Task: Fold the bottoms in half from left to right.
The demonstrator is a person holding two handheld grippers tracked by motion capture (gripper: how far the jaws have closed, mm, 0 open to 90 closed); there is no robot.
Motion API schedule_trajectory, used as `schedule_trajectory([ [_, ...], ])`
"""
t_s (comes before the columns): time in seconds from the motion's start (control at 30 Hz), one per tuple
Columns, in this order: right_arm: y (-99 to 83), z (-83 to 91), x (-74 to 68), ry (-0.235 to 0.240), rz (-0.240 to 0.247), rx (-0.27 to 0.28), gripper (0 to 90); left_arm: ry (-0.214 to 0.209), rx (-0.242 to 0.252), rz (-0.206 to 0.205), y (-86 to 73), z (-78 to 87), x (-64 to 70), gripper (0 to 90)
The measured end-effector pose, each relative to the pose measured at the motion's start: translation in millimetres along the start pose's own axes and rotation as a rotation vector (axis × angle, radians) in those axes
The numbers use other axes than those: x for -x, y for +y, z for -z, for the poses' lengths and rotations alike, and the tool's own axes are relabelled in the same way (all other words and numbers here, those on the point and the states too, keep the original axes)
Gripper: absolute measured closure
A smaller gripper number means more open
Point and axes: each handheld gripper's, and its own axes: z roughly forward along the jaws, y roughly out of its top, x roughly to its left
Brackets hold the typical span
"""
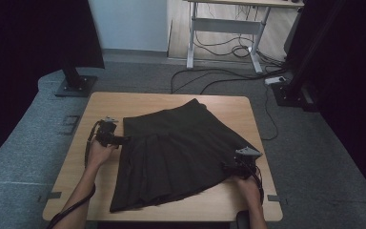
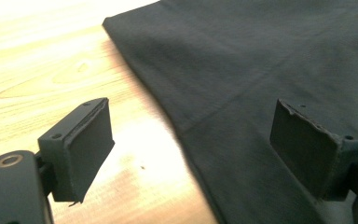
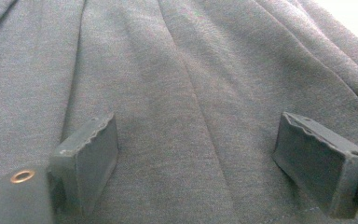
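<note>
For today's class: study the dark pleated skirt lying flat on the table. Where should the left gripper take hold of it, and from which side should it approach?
Probably the skirt is best gripped at its left side edge, coming in low from the bare table on the left. The cloth lies flat, so only an edge offers a lip to pinch. The left gripper already straddles that edge with jaws open, one over wood, one over fabric.

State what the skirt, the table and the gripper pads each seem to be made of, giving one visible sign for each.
Skirt: dark woven cloth, matte; soft pleats and a fine weave show in the right gripper view. Table: wood or wood-look laminate, smooth with a slight sheen; grain lines and a knot show in the left gripper view. Pads: probably black rubber or foam, dull, with ragged worn edges.
</note>
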Motion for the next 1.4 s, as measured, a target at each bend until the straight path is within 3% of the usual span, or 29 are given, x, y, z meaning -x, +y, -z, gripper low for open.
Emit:
schedule_trajectory([
  [0.17,0.0,0.0,0.0,-0.001,0.003,-0.001,13.4,0.012,-0.006,0.031,-3.6,-17.2,-7.0,12.6],
  [0.23,0.0,-0.1,-0.2,-0.001,0.003,0.000,13.4,0.027,-0.024,0.016,-6.5,-24.4,-6.9,12.4],
  [0.33,0.0,-0.2,-0.3,-0.002,0.002,0.000,13.4,0.013,0.030,0.026,-14.8,-30.1,-9.9,8.5],
  [0.83,2.8,3.3,0.6,0.004,0.000,-0.015,13.4,0.018,0.032,0.020,-15.4,-30.2,-9.5,7.4],
  [0.97,7.0,15.2,-4.8,0.030,0.008,-0.002,13.4,0.021,0.031,0.020,-15.4,-30.3,-9.4,7.4],
  [1.13,19.1,25.3,-29.5,0.131,0.066,-0.032,13.1,0.024,0.032,0.021,-15.4,-30.3,-9.3,7.7],
  [1.27,27.3,24.3,-56.1,0.196,0.127,-0.051,13.0,0.027,0.032,0.022,-15.5,-30.3,-9.2,7.9],
  [1.3,27.3,24.3,-56.1,0.196,0.127,-0.051,13.0,0.028,0.032,0.022,-15.5,-30.3,-9.1,7.9],
  [1.33,31.6,22.4,-73.1,0.243,0.163,-0.058,12.9,0.029,0.032,0.022,-15.5,-30.3,-9.1,8.0],
  [1.4,34.9,21.2,-86.1,0.277,0.184,-0.061,12.9,0.030,0.031,0.022,-15.5,-30.2,-9.1,8.0],
])
